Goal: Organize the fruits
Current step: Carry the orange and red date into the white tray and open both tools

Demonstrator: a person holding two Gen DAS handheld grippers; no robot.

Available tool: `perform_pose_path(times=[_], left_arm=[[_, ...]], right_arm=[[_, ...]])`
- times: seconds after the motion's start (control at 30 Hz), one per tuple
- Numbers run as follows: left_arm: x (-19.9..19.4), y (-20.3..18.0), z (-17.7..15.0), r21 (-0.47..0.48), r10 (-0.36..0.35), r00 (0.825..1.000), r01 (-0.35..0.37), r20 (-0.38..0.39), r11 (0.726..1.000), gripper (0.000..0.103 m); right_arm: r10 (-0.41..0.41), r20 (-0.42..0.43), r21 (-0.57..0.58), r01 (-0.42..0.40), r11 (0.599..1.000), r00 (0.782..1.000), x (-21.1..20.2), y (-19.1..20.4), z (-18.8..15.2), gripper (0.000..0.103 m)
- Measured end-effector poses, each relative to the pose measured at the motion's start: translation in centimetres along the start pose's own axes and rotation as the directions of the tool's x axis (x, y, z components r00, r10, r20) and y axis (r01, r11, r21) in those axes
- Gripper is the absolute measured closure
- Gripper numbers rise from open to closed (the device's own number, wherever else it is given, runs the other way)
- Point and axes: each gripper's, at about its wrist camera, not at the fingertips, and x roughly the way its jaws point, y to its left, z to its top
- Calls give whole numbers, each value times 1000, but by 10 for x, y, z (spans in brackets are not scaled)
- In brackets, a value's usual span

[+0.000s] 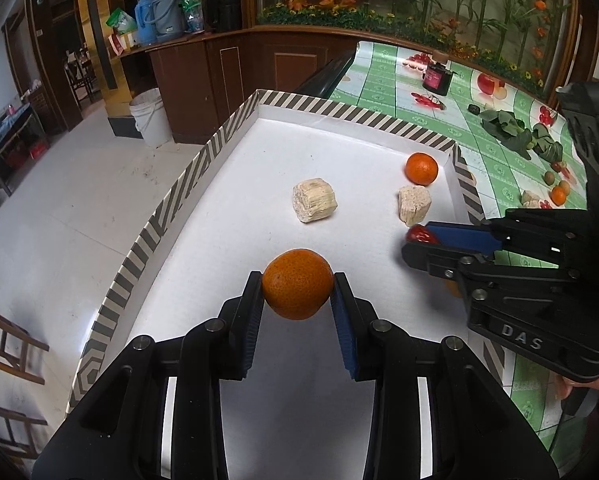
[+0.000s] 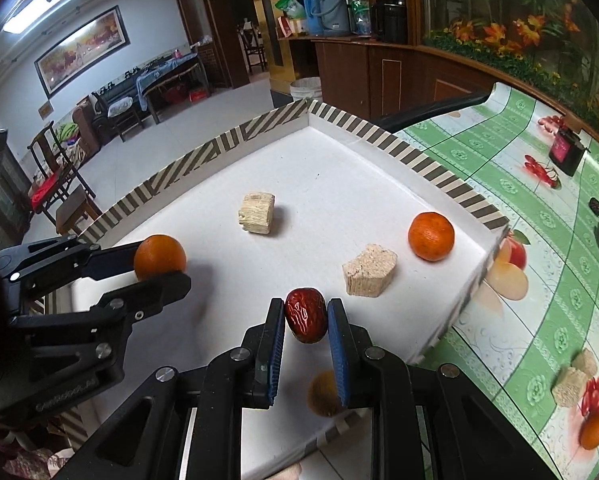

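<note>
— Nearest to us, over the near end of the white tray (image 1: pixel 319 152), the left tool (image 1: pixel 297 285) is clenched on a mandarin (image 1: pixel 297 283), carried clear of the tray floor. What do you make of that grip?

— Thin. The pads catch the fruit at its widest, on a round, slick skin. Any tilt or quick stop, and I'd judge it could squirt out forward and roll.

— And beside it?

— The right tool (image 2: pixel 306 322), closed tight on a red date (image 2: pixel 305 320), also held above the tray. The date is small and wrinkled; only its middle sits between the pads. Squeeze harder and it may split; ease off and it drops.

— The two tools hang near each other.

— That's my worry. Both hover over the same end of the tray. If they set down together, one body could knock the other and jog a fruit loose.

— Farther in?

— A pale fibrous chunk (image 2: pixel 369 270) just beyond the date, a second chunk (image 2: pixel 257 213) mid-tray, and another mandarin (image 2: pixel 431 236) by the far right wall. A dropped date could land against the near chunk; a rolling mandarin would likely scatter what is already laid out.

— And past the striped rim?

— More fruit and chunks wait on the green-patterned counter (image 2: pixel 539 216), well apart from the tray. The low wall is all that would stop a runaway; anything bouncing over goes to the counter, or on the other side to the floor.
</note>
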Motion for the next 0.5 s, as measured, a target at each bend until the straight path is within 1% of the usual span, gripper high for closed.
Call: perform_pose_path(times=[0.23,0.3,0.33,0.37,0.4,0.43,0.5], left_arm=[[9,2,1,-6,7,999,-7,-49,1000,69],[9,2,0,-1,6,999,-6,-52,1000,66],[9,1,0,0,7,999,-7,-52,1000,62],[8,1,0,0,7,999,-7,-51,1000,57],[7,2,0,-1,6,999,-6,-49,1000,55],[6,2,0,-3,7,999,-7,-46,1000,52],[5,2,1,-7,15,999,-15,-38,1000,52]], right_arm=[[-8,-13,-5,8,1000,1000,11,1,1,82],[-17,-16,-9,17,1000,1000,14,0,1,81],[-23,-11,-16,23,1000,1000,14,0,0,79],[-21,-11,-18,21,1000,1000,13,0,0,75],[-13,-8,-17,13,1000,1000,12,0,0,72],[-6,-5,-10,6,1000,1000,10,0,-1,71],[-1,2,0,1,1000,1000,5,-1,-1,71]])
